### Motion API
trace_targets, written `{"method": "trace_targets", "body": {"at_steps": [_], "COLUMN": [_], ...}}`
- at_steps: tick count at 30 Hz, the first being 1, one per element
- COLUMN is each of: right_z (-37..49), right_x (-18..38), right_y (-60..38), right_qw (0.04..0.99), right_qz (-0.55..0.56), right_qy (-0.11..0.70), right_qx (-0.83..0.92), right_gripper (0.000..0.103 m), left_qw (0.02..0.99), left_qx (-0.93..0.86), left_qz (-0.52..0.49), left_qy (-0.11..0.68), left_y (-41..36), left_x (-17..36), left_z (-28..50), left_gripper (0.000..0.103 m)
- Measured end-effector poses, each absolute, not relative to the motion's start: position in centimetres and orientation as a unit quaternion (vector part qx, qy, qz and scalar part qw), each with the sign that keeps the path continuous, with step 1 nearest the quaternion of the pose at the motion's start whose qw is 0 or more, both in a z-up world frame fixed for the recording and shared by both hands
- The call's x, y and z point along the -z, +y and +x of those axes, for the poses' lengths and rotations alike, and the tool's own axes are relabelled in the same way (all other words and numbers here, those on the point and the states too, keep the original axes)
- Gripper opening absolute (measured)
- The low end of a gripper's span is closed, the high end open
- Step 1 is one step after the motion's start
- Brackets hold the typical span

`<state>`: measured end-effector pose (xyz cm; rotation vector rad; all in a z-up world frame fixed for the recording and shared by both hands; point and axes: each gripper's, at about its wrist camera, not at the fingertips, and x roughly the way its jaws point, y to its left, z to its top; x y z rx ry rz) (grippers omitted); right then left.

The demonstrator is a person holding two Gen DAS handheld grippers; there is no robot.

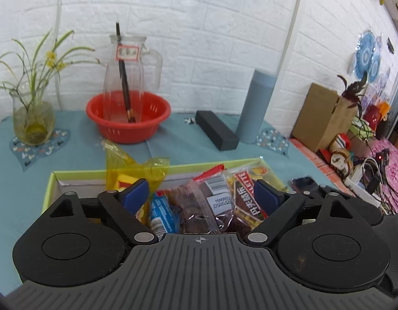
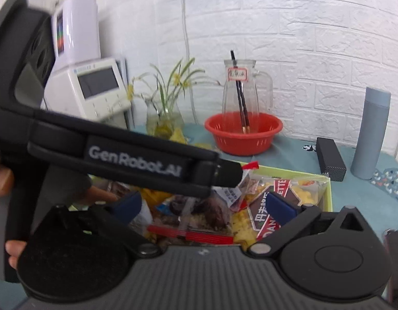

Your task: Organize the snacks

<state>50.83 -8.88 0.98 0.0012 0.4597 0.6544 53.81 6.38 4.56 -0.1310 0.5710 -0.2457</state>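
A green-rimmed box point(image 1: 50, 188) on the teal tablecloth holds several snack packs: a yellow bag point(image 1: 132, 170) standing up at its left, a blue packet point(image 1: 161, 214), a clear bag of dark snacks point(image 1: 199, 206) and a red-brown labelled pack point(image 1: 248, 196). My left gripper point(image 1: 202, 196) hovers over them, open, its blue pads clear of the packs. My right gripper point(image 2: 204, 206) is also open above the same box point(image 2: 328, 188), over the clear bag point(image 2: 206, 214). The left gripper's black body point(image 2: 134, 160) crosses the right wrist view, held by a hand point(image 2: 13, 253).
Behind the box stand a red basin point(image 1: 128, 118) with a glass pitcher point(image 1: 126, 77) in it, a vase with a plant point(image 1: 32, 118), a black box point(image 1: 217, 131) and a blue-grey bottle point(image 1: 255, 106). A cardboard box point(image 1: 320, 116) and cables point(image 1: 366, 178) lie right. A white device point(image 2: 93, 87) stands far left.
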Motion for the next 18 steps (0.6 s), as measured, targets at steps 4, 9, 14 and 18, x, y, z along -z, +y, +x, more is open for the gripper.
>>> {"method": "trace_targets", "body": {"at_steps": [4, 9, 14, 18], "right_z": [50.4, 50.0, 47.8, 42.4], "right_x": [-1.8, -2.6, -3.9, -5.8], "right_y": [-9.0, -8.9, -9.1, -10.5], "right_qw": [0.924, 0.924, 0.924, 0.935], "right_qz": [-0.01, -0.013, -0.022, -0.05], "right_qy": [0.215, 0.211, 0.22, 0.214], "right_qx": [-0.316, -0.318, -0.311, -0.279], "right_gripper": [0.102, 0.102, 0.102, 0.103], "left_qw": [0.961, 0.967, 0.981, 0.984], "left_qx": [0.114, 0.103, 0.086, 0.082], "left_qz": [-0.056, -0.052, -0.039, -0.064], "left_qy": [0.246, 0.226, 0.172, 0.143], "left_y": [5.8, 5.6, 6.3, 6.9], "left_x": [-5.9, -7.7, -10.6, -11.9], "left_z": [52.5, 49.4, 43.4, 37.9], "left_gripper": [0.086, 0.088, 0.092, 0.092]}}
